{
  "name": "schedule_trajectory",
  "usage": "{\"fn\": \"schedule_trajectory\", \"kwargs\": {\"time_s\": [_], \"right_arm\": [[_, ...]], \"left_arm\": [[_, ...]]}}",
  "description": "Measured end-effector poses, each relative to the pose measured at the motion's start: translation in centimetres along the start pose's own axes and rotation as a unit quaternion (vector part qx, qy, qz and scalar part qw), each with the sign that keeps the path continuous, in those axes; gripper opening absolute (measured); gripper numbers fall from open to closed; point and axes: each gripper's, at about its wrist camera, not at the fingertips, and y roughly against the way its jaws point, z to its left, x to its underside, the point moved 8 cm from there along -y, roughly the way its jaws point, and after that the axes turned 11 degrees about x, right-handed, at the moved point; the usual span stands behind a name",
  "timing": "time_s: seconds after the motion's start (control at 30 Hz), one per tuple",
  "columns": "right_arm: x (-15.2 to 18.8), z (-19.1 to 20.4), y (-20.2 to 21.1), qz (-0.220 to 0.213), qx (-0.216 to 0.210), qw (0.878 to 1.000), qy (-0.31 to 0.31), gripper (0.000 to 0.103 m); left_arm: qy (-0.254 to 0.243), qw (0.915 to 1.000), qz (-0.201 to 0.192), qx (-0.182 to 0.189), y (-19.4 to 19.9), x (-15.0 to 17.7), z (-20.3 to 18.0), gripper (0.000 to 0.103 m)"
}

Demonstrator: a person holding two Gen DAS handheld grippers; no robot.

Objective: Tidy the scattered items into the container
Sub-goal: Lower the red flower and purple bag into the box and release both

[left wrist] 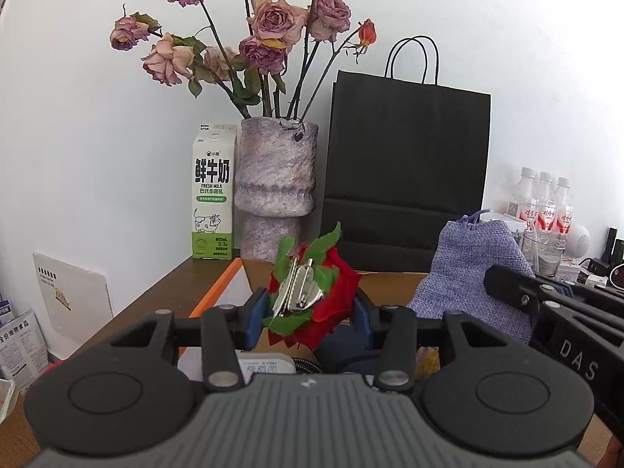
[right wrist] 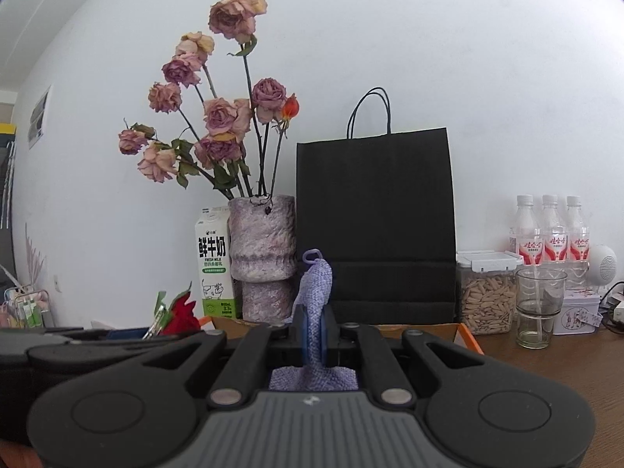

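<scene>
Brown tabletop (right wrist: 546, 366) against a white wall, and the cardboard box (left wrist: 234, 284) with the orange edge is sitting right under both grippers. Left gripper (left wrist: 308, 312) is pinching the red rose clip (left wrist: 312, 304), fingers partway open around it. Right gripper (right wrist: 314, 327) is clamping the purple pouch (right wrist: 318, 284) nearly shut, so both are hanging just above the box.

place: home — lived-in | cues: dried roses in vase (left wrist: 275, 183), milk carton (left wrist: 212, 195), water bottles (right wrist: 550, 230)
</scene>
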Motion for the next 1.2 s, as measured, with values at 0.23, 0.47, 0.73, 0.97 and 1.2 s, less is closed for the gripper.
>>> {"fn": "schedule_trajectory", "kwargs": {"time_s": [0.23, 0.47, 0.73, 0.97, 1.2], "right_arm": [[0.6, -0.1, -1.2, 0.018, 0.001, 1.0, 0.008, 0.005], [0.9, -0.7, -1.3, 0.023, 0.054, 0.997, 0.041, 0.079], [1.1, -2.2, -1.4, 0.034, 0.059, 0.997, 0.023, 0.103], [1.1, -1.7, -1.1, 0.03, 0.057, 0.997, 0.034, 0.103], [0.3, -1.8, 0.3, 0.009, 0.065, 0.997, 0.032, 0.103]], "left_arm": [[-0.019, 0.9997, 0.014, 0.003, -1.2, 0.5, -0.2, 0.046], [-0.034, 0.9972, -0.009, -0.066, -0.5, 0.2, 0.8, 0.103], [-0.053, 0.9953, -0.03, -0.075, 0.1, 0.1, 0.5, 0.103], [-0.041, 0.9957, -0.035, -0.075, 0.4, 0.4, 0.8, 0.103], [-0.019, 0.9921, -0.073, -0.101, 2.7, 0.0, 1.8, 0.103]]}}
